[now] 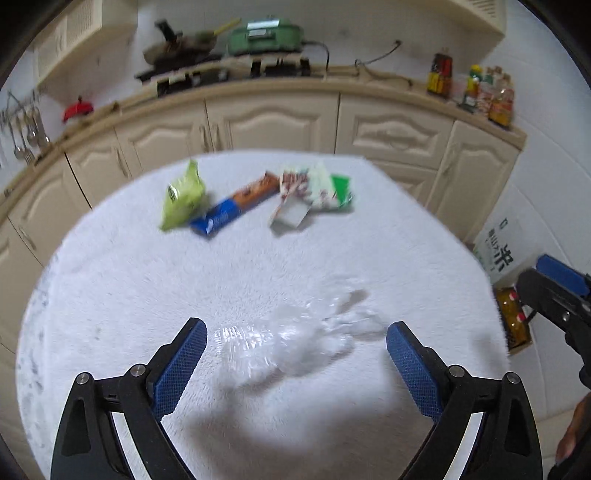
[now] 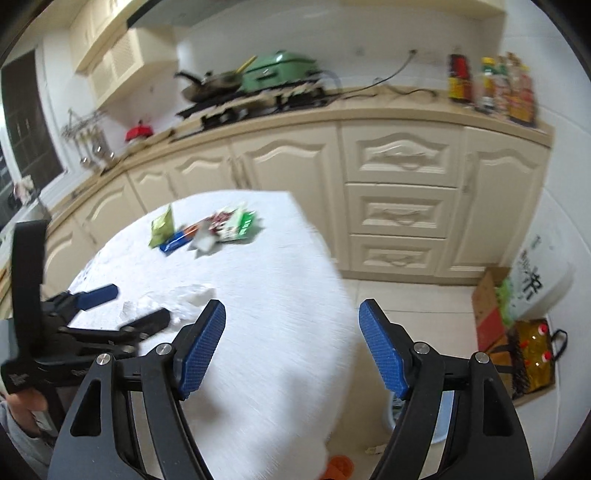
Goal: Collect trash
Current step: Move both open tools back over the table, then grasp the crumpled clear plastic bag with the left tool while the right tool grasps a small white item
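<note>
A crumpled clear plastic wrapper [image 1: 295, 339] lies on the white fuzzy table cover [image 1: 147, 280], between the fingers of my open left gripper [image 1: 295, 332], which hovers just above it. At the far side lie a green snack bag [image 1: 181, 197], a blue and orange box [image 1: 236, 208], a red-patterned carton [image 1: 291, 199] and a green and white packet [image 1: 332, 190]. My right gripper [image 2: 291, 314] is open and empty over the table's right edge. In the right wrist view the left gripper [image 2: 136, 306] straddles the clear wrapper [image 2: 173, 297], and the trash pile [image 2: 207, 229] sits beyond.
Cream kitchen cabinets [image 1: 273, 118] run behind the table, with a stove, pan and green cooker [image 1: 266, 35] on the counter and bottles [image 1: 476, 92] at right. On the floor at right stand a cardboard box [image 2: 491, 314], a white sack [image 2: 539, 280] and a bag of bottles [image 2: 532, 354].
</note>
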`<state>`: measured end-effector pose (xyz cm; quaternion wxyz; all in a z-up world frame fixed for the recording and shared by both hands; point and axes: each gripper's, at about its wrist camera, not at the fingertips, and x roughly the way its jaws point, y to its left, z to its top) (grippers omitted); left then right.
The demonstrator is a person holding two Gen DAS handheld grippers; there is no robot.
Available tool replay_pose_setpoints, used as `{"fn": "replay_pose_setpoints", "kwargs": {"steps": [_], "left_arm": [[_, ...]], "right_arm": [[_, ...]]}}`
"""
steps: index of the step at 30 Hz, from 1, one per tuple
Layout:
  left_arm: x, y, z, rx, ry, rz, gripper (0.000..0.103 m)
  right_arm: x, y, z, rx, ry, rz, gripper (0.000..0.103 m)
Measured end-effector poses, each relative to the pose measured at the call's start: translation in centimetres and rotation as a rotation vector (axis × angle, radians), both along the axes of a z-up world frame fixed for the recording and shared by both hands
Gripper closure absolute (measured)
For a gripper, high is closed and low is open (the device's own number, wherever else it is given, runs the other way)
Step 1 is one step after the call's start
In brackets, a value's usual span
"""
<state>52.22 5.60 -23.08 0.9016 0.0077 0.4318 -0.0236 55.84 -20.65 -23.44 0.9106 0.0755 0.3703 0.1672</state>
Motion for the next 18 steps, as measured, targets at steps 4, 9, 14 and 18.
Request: {"fn": "replay_pose_setpoints", "kwargs": {"steps": [4,9,14,18], "left_arm": [[-0.3,0.6,-1.2,0.019,0.047,-0.022,0.053],[-0.4,4.2,1.0,0.012,0.005,0.08,0.073],[-1.2,9.8,2.3,-0.007,-0.066,0.28,0.073],[-1.5,11.6,1.3,-0.089,-0.031,0.338,0.073]], "right_arm": [[2.9,2.7,-0.6,-0.023,0.018,0.037,0.026],[7.2,6.2,-1.7,-0.05,0.053,0.073,0.026],[11.3,10.1,-3.0,-0.057,0.095,0.116,0.026],[14.2,12.6,-3.7,-0.067,0.111,0.124,0.026]]}}
